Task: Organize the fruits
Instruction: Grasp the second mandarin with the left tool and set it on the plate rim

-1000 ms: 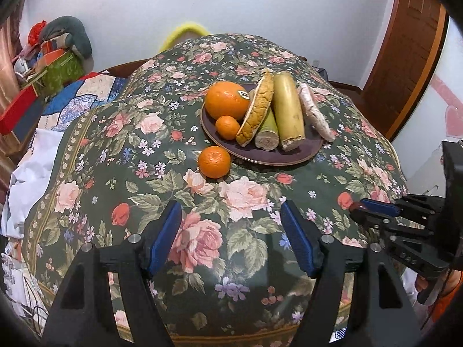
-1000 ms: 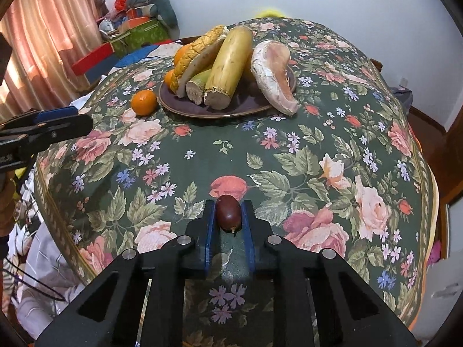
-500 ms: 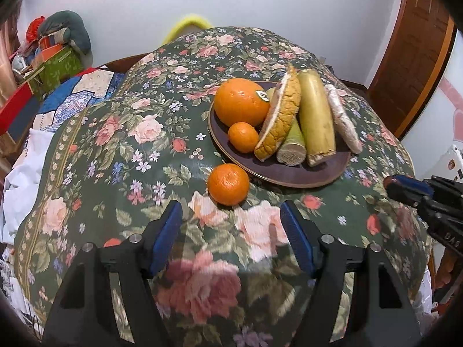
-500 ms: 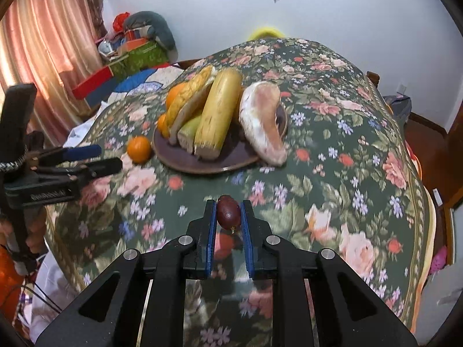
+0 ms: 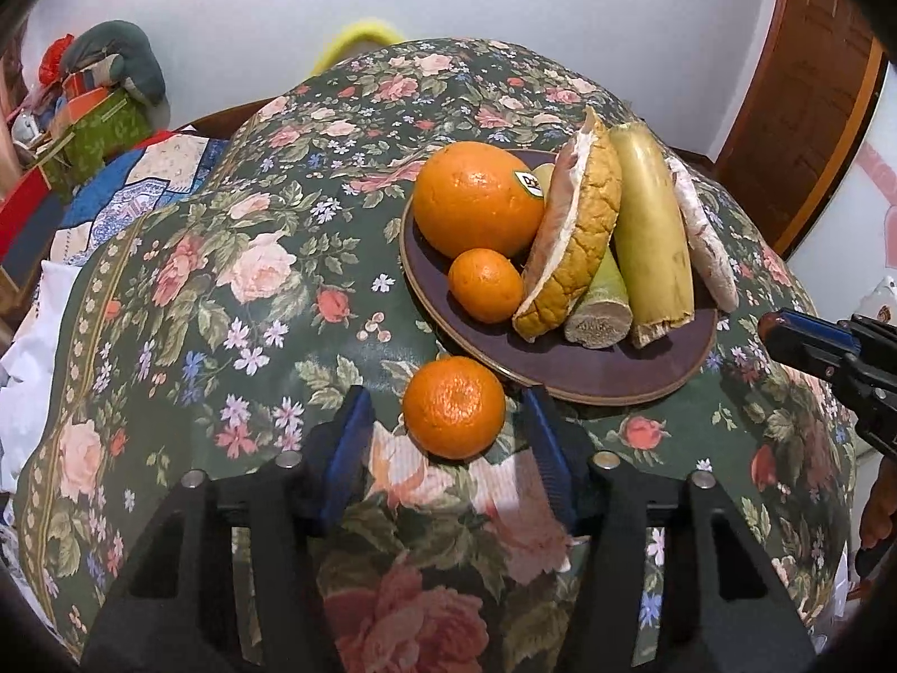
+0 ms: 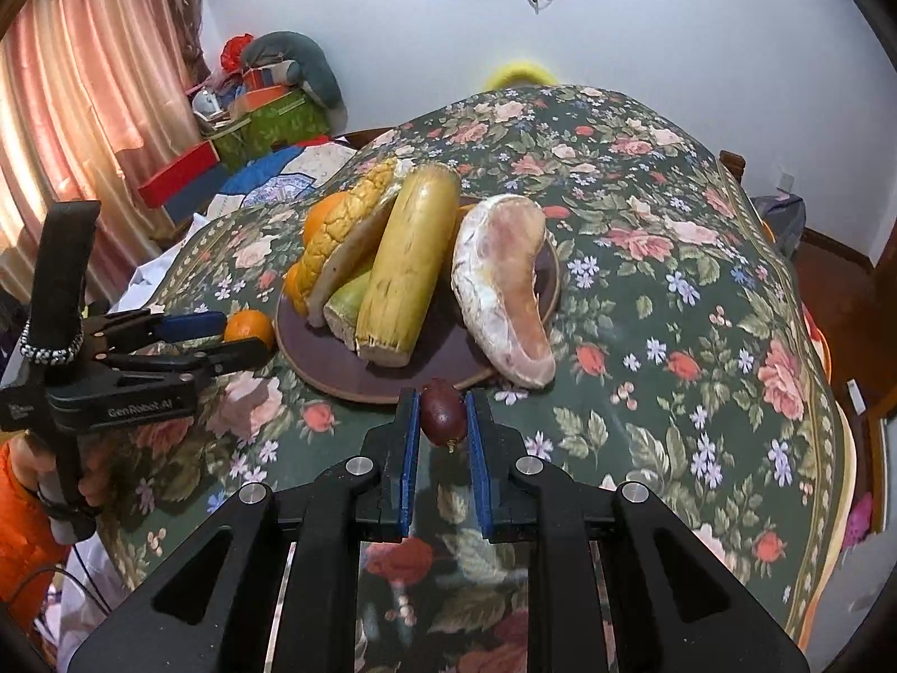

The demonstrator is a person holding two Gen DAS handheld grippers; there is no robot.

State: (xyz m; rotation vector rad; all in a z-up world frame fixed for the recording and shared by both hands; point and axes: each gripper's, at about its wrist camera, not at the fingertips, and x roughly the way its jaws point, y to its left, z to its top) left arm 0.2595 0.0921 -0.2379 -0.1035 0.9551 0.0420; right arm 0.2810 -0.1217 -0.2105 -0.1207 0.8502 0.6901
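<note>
the left gripper (image 5: 448, 420) closes around a loose mandarin (image 5: 454, 407) beside the brown plate (image 5: 588, 376), pads not yet touching; the right gripper (image 6: 443, 420) pinches a dark passion fruit (image 6: 443, 412).

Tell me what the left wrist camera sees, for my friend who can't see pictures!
The left gripper is closing its blue fingers around a small loose orange on a flowery tablecloth, not yet touching it. Just behind sits a brown plate piled with more fruit.

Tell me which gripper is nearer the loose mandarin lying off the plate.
Left. The left gripper straddles the mandarin, jaws closing around it, pads not yet touching. The right gripper, shut on a small dark fruit, hovers beyond the plate.
</note>
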